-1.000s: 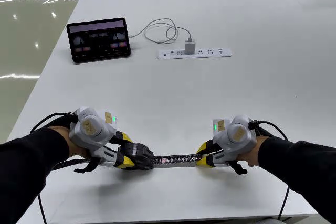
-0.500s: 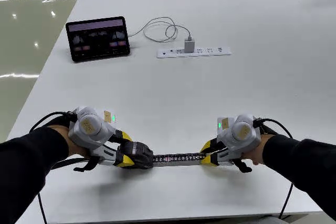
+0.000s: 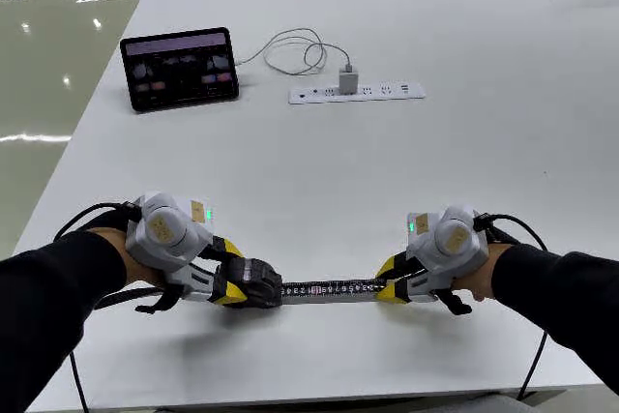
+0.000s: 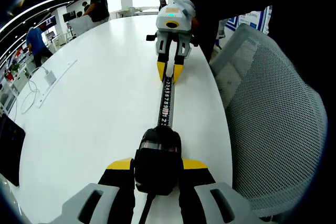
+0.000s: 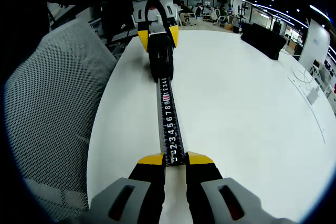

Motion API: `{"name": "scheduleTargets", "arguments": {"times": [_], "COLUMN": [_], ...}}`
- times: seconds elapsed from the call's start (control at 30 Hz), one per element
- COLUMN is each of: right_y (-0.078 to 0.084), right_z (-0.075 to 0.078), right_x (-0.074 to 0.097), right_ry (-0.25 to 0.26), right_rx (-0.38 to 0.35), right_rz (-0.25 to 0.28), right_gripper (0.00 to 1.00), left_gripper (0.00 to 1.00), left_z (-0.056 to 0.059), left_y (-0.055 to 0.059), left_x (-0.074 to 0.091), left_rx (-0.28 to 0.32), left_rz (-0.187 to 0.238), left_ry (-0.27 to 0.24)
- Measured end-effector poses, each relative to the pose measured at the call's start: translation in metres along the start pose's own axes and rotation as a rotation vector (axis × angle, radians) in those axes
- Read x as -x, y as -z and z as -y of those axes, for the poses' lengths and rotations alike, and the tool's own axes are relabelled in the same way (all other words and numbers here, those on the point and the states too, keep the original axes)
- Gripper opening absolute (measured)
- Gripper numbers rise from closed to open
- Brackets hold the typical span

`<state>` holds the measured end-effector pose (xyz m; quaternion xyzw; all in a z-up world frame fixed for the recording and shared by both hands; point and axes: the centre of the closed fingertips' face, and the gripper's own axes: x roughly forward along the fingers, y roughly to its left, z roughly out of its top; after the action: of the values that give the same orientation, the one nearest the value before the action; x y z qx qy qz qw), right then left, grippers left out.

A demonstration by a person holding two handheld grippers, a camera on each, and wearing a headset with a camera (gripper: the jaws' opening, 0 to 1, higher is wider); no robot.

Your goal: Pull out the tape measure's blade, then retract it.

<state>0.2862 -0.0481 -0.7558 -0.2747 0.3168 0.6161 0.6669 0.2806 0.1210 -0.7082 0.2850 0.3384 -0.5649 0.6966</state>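
Head view: L gripper [image 3: 230,286] clamped on tape measure case [image 3: 255,284] at near edge of table [image 3: 406,171], R gripper [image 3: 391,289] pinching tip of blade [image 3: 329,288], part-out btwn them; case prob. rigid & hefty, blade thin, springy, likely slick, so grip at tip, pull straight.

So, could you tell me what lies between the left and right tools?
The tape measure's numbered metal blade, stretched from the black case to the right tool, in the head view.
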Motion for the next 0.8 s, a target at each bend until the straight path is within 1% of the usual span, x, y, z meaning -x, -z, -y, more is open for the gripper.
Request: {"name": "scheduleTargets", "arguments": {"times": [0.43,0.8], "right_y": [0.006,0.012], "right_z": [0.002,0.004], "right_x": [0.005,0.010], "right_ry": [0.006,0.012], "right_rx": [-0.009,-0.009], "right_rz": [-0.002,-0.013], "right_gripper": [0.09,0.09], "left_gripper": [0.28,0.28], "left_z": [0.001,-0.001], "left_y": [-0.001,0.001], "left_x": [0.001,0.000], "left_rx": [-0.003,0.000], "left_rz": [0.001,0.001], "left_ry": [0.000,-0.001]}}
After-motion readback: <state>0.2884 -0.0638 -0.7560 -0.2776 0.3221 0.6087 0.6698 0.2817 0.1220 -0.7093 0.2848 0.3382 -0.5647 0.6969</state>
